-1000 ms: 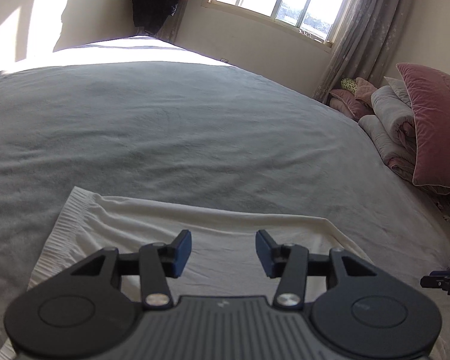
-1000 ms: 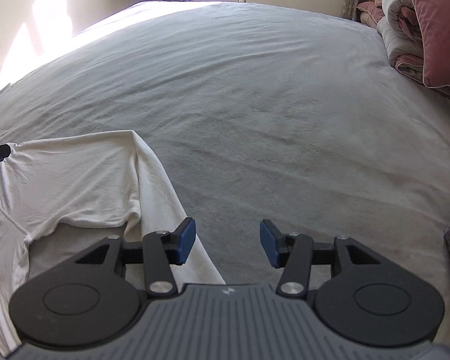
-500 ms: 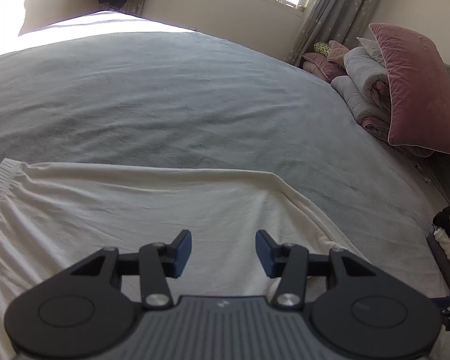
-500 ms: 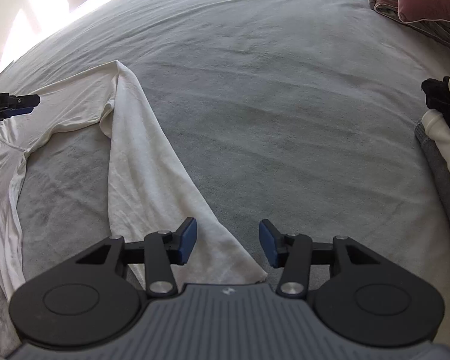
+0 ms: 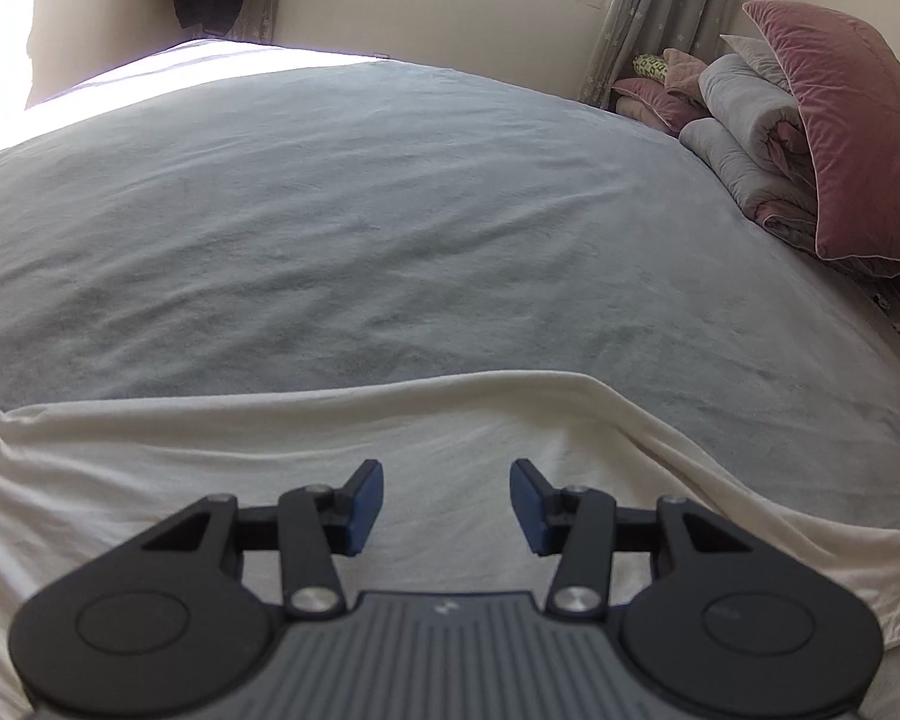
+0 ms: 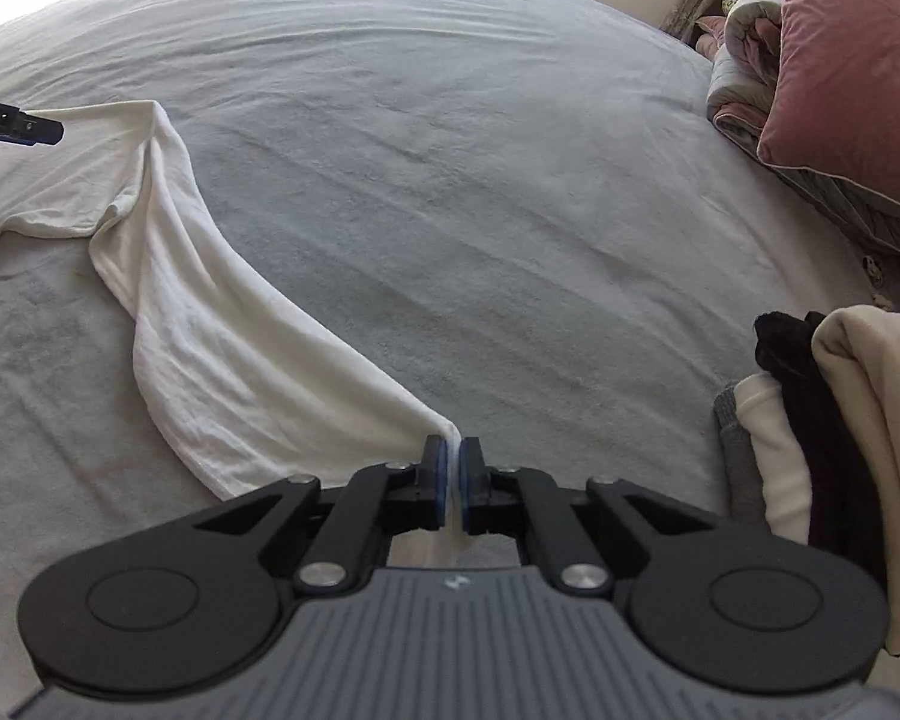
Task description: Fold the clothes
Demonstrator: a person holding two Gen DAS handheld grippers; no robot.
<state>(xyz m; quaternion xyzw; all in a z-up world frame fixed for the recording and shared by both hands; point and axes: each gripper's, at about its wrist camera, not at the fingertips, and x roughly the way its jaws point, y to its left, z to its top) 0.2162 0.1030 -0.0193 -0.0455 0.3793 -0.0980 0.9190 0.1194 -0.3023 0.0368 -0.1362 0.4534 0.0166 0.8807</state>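
A white long-sleeved garment lies spread on the grey bed cover. My right gripper is shut on the end of its sleeve, and the sleeve runs up and left to the body. In the left wrist view the garment lies flat under my left gripper, which is open and empty just above the cloth. The left gripper's tip shows at the far left of the right wrist view.
Pink pillows and rolled grey quilts are stacked at the bed's right end. A pile of folded clothes, black and cream, sits at the right near my right gripper. Window and curtain stand behind the bed.
My right gripper has shut on the sleeve end and drawn it toward me. My left gripper has tilted up slightly over the garment's body, still open.
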